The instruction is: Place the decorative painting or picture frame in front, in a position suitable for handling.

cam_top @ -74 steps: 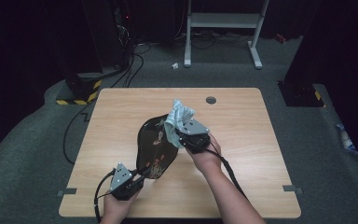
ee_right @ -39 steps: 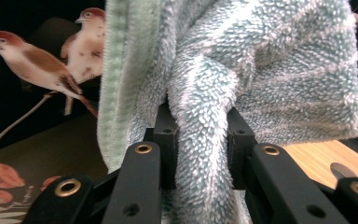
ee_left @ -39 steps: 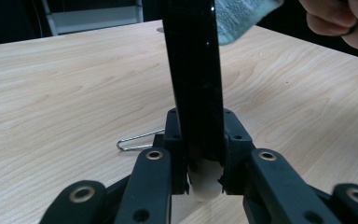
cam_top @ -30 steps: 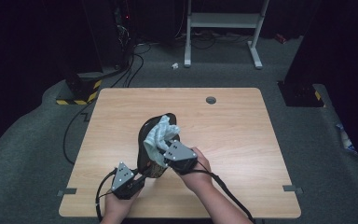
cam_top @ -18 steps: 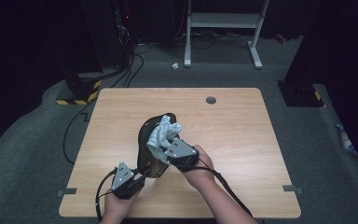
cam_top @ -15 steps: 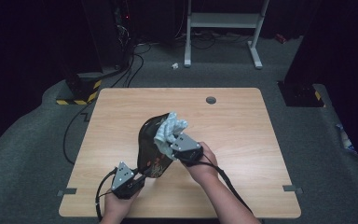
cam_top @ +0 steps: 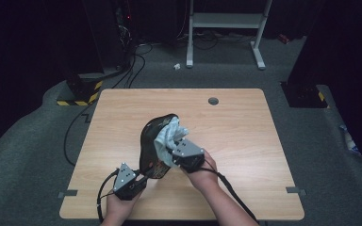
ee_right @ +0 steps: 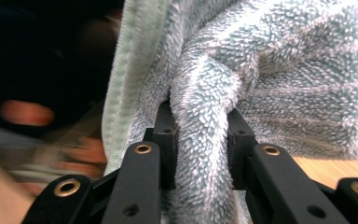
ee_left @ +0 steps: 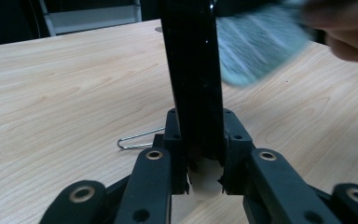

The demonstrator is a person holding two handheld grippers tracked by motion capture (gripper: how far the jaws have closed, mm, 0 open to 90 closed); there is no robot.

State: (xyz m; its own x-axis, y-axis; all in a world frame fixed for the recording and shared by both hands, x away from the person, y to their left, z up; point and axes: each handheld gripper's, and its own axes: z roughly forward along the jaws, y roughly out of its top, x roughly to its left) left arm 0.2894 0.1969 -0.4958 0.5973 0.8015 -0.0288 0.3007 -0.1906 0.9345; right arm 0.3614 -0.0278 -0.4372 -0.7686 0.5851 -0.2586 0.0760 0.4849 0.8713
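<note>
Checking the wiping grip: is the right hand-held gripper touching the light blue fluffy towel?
Touching: right gripper view shows the right hand-held gripper pinching the light blue fluffy towel.

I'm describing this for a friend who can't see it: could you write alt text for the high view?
On a wooden table, a person's right gripper presses a pale blue towel against a black pan tilted on edge, while the left gripper clamps the pan's handle. Dark floor and cables lie behind.

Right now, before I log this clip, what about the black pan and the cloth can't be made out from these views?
- Pan inner face: the cloth covers part of it in the high view, and its printed marks are too small.
- Pan top: cut off by the upper edge in the left gripper view.
- Pan surface in the right gripper view: blurred, behind the cloth.
- Handle end: hidden inside the left gripper.
</note>
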